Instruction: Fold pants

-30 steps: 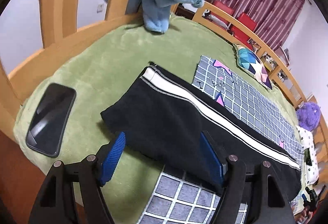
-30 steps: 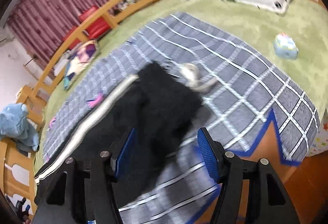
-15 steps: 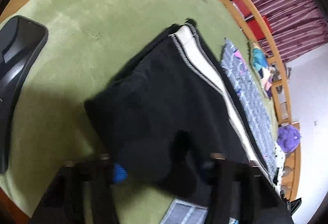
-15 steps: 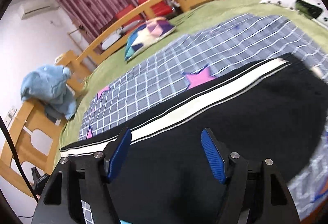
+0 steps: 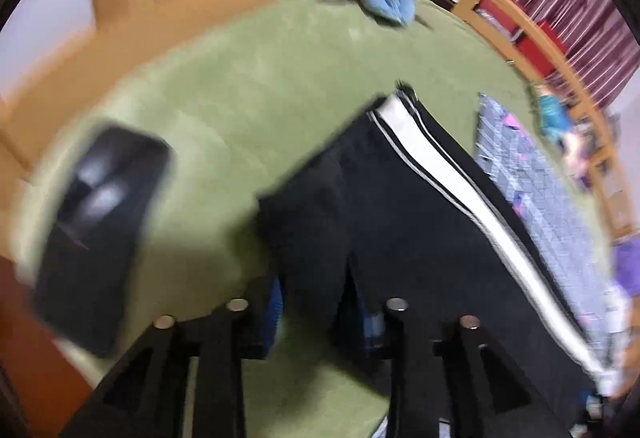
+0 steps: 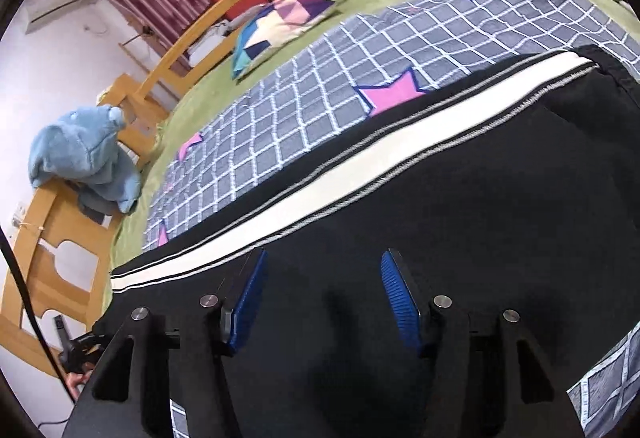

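The black pants [image 5: 400, 222] lie lengthwise across the green bedcover [image 5: 240, 109] and checked blanket [image 6: 320, 109], white side stripe [image 6: 360, 173] uppermost, already doubled leg on leg. The left gripper [image 5: 316, 314] pinches the near corner of the cuff end, jaws narrow and clamped on cloth, presumably to carry that end over; the right gripper [image 6: 320, 302], jaws half-spread and just closing, hovers over mid-leg with nothing pinched. Bare bedcover lies beyond the cuff, bounded by a phone [image 5: 96, 238] near the wooden bed rail [image 5: 132, 37].
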